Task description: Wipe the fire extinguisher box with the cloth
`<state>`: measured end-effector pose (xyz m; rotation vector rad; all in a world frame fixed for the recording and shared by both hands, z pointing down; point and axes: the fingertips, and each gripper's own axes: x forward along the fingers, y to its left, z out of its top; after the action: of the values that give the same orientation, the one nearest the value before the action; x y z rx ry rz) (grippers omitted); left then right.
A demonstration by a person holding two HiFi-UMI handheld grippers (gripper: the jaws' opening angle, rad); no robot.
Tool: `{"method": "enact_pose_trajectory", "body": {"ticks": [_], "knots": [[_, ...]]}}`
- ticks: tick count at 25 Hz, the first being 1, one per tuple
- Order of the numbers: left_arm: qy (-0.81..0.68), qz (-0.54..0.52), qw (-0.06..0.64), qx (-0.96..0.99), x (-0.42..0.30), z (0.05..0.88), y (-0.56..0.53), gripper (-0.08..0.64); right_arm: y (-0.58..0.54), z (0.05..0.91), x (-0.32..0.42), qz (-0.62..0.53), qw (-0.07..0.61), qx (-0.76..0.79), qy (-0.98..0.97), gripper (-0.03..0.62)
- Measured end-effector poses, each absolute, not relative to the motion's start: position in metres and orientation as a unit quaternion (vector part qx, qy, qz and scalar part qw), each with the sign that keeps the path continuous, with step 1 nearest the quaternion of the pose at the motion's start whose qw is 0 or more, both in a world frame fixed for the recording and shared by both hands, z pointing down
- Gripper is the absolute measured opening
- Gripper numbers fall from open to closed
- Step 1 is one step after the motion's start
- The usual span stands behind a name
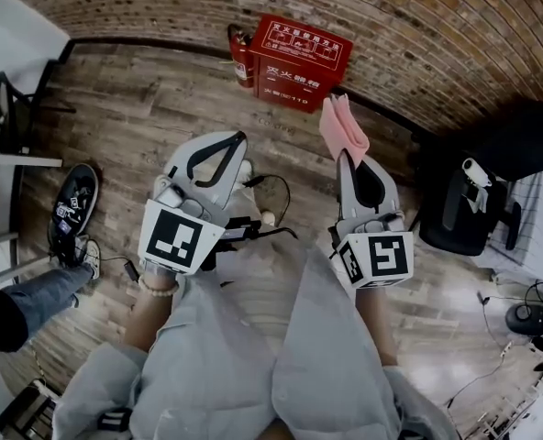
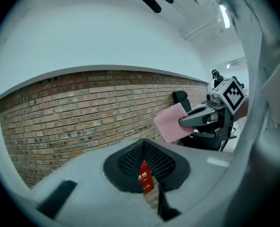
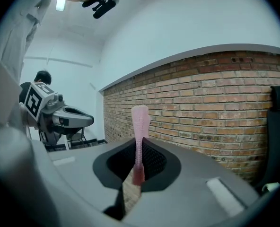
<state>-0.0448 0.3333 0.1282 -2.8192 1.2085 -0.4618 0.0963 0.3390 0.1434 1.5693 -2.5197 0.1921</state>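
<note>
The red fire extinguisher box (image 1: 299,60) stands on the wooden floor against the brick wall, with a red extinguisher (image 1: 242,55) at its left side. My right gripper (image 1: 346,154) is shut on a pink cloth (image 1: 343,128) that sticks up past its tips, short of the box. In the right gripper view the cloth (image 3: 140,131) rises upright from the closed jaws of the right gripper (image 3: 136,175). My left gripper (image 1: 238,141) is shut and holds nothing; a sliver of the box (image 2: 144,176) shows between its jaws. The left gripper view also catches the cloth (image 2: 173,123).
A black office chair (image 1: 464,209) stands at the right, near the wall. Another chair (image 1: 15,108) and a desk are at the left. A second person's shoe (image 1: 74,200) and jeans leg lie left of me. Cables (image 1: 271,191) trail on the floor.
</note>
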Motion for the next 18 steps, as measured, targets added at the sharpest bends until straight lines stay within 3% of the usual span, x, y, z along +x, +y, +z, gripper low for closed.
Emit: {"method": "enact_pose_trajectory", "body": {"ticks": [18], "knots": [[0.343,-0.147,0.033,-0.927,-0.064,0.130,0.135,-0.003,0.153,0.145,0.073,0.072,0.098,0.561,-0.819,0.021]]}}
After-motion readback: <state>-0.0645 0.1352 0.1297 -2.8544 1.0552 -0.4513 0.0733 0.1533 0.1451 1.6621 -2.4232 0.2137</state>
